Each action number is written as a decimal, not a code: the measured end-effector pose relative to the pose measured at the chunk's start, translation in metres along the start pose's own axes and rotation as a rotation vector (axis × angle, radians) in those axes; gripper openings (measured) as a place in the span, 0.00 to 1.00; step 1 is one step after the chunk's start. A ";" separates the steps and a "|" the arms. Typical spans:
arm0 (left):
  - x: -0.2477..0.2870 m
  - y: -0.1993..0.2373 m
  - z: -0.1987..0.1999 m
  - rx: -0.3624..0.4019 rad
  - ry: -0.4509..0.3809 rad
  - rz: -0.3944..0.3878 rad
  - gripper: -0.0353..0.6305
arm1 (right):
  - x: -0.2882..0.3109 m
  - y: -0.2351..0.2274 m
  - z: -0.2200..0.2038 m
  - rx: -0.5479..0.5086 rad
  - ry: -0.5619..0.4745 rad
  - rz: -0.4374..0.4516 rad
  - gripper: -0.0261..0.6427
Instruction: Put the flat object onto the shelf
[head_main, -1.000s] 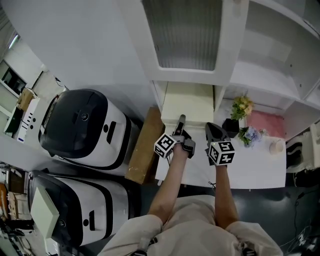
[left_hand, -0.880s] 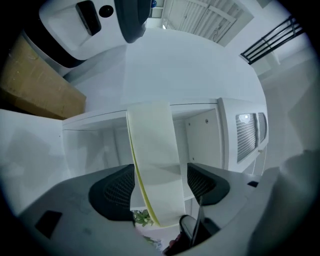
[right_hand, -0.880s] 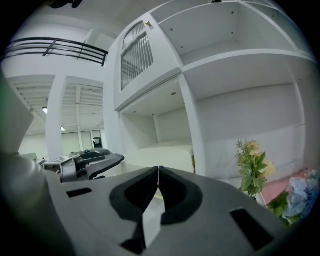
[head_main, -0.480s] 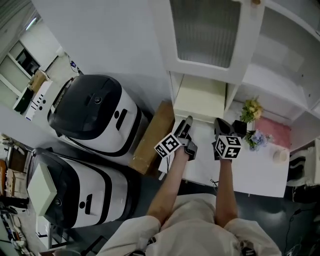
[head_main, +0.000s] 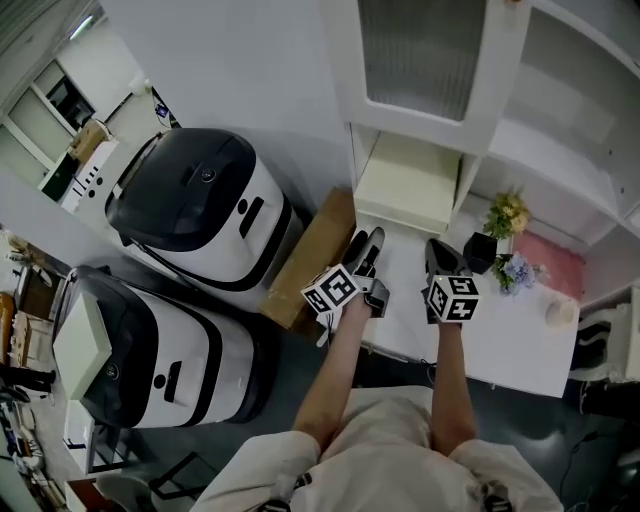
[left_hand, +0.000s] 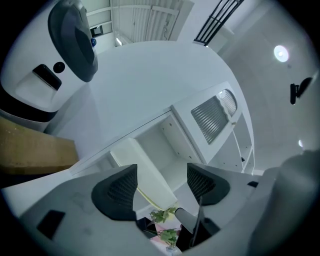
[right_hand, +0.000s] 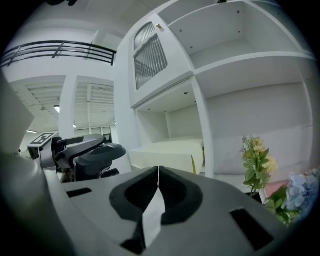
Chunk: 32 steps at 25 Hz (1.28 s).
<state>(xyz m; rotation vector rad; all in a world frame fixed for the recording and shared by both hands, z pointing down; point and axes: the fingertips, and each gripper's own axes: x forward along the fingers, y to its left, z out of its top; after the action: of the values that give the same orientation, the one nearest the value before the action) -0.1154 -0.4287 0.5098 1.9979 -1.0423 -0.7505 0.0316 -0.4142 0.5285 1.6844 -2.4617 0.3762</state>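
— Where's the flat object?
— The pale cream slab (head_main: 410, 182) lies in the white shelf (head_main: 532, 155) bay under the ribbed door, at the smooth white surface's (head_main: 500, 340) far left corner.
— Fingers?
— The left gripper (left_hand: 160, 184) has its ribbed black fingers (left_hand: 117, 190) apart and empty. The right gripper (right_hand: 158, 175) has its fingers pressed together on nothing.
— Room?
— Glossy rounded black-and-white machines (head_main: 190, 215) and a brown board (head_main: 312, 260) sit beside the surface's left edge.

Lab: bulky white machines (head_main: 190, 215), white shelving (head_main: 540, 150)
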 end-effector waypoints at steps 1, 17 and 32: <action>-0.004 -0.003 -0.002 0.019 0.001 -0.002 0.52 | -0.004 0.003 -0.003 -0.004 0.005 0.010 0.14; -0.057 -0.065 -0.066 0.644 0.134 0.071 0.52 | -0.079 0.016 -0.036 -0.014 0.017 0.099 0.14; -0.102 -0.084 -0.099 0.856 0.187 0.139 0.49 | -0.121 0.011 -0.044 0.016 -0.024 0.088 0.14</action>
<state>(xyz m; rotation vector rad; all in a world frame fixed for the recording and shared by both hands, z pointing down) -0.0560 -0.2746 0.5112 2.5815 -1.5259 -0.0018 0.0642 -0.2899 0.5389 1.5995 -2.5630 0.3893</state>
